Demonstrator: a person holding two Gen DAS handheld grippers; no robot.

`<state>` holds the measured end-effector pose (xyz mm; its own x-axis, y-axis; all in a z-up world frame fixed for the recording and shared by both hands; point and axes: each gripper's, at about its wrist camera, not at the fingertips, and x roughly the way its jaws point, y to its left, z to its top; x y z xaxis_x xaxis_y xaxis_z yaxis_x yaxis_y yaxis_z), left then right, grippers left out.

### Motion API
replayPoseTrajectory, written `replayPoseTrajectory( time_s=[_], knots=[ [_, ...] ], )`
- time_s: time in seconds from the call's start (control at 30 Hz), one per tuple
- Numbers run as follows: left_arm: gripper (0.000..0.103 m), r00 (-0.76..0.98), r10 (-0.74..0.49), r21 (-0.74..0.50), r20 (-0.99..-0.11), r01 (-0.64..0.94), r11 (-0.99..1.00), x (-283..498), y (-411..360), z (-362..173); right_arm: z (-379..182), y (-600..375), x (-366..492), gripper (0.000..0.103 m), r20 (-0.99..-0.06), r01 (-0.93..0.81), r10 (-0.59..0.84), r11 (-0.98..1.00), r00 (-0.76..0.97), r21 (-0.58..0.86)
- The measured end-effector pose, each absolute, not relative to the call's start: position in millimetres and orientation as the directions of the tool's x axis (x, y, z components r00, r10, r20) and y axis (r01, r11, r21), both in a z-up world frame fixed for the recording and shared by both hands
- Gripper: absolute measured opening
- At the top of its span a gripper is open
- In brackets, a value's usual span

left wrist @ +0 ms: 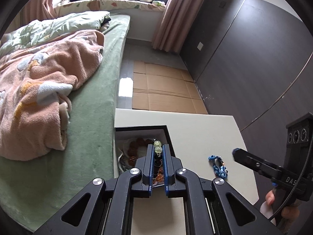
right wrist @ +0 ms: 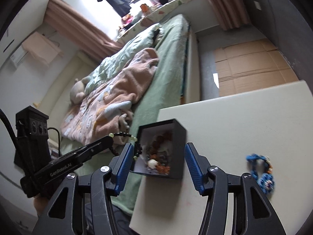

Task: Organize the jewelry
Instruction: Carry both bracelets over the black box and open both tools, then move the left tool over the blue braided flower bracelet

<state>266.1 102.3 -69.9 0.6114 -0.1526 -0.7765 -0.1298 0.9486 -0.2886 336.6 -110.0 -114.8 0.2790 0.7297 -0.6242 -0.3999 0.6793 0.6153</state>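
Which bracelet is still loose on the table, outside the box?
The blue braided bracelet, lying alone on the table. The bead bracelet is pinched in the left gripper; the others lie in the box.

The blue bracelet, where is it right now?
The blue bracelet lies on the white table, to the right of the black box in the right wrist view, with no gripper touching it.

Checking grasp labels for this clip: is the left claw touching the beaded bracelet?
Touching. The left wrist view shows the left claw shut on the beaded bracelet, beads pinched between its blue pads, above the black box.
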Motion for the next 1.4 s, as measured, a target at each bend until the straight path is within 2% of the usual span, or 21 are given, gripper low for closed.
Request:
replayPoseTrajectory(
  time_s=[0.1,0.2,0.27,0.33,0.8,1.3,1.4],
  knots=[
    [0.009,0.574,-0.141,-0.271,-0.806,-0.147,0.951,274.8,96.6,-76.5,-115.2,-136.8,335.2,0.055,-0.628,-0.349,0.712,0.701,0.313,0.622],
    [0.017,0.543,-0.142,-0.266,-0.828,-0.157,0.951,279.8,91.8,-82.1,-110.3,-161.1,332.2,0.055,-0.626,-0.325,0.696,0.718,0.351,0.616],
    [0.035,0.547,-0.15,-0.274,-0.824,-0.153,0.949,279.1,89.2,-82.8,-108.1,-178.0,329.6,0.055,-0.619,-0.313,0.69,0.723,0.375,0.616],
    [0.046,0.56,-0.147,-0.274,-0.816,-0.15,0.95,278.0,82.6,-81.9,-109.2,-195.0,327.9,0.055,-0.624,-0.286,0.672,0.737,0.399,0.612],
    [0.046,0.519,-0.208,-0.256,-0.829,-0.022,0.966,292.1,1.6,-92.6,-156.2,-265.4,320.1,0.055,-0.676,-0.101,0.612,0.768,0.412,0.633],
    [0.046,0.397,-0.259,-0.248,-0.88,0.081,0.965,309.0,-87.6,-140.7,-191.8,-303.7,313.9,0.055,-0.705,0.026,0.58,0.765,0.408,0.644],
    [0.055,0.383,-0.253,-0.241,-0.888,0.081,0.967,311.0,-97.9,-149.7,-199.9,-306.0,314.0,0.055,-0.717,0.048,0.58,0.764,0.388,0.644]
  ],
)
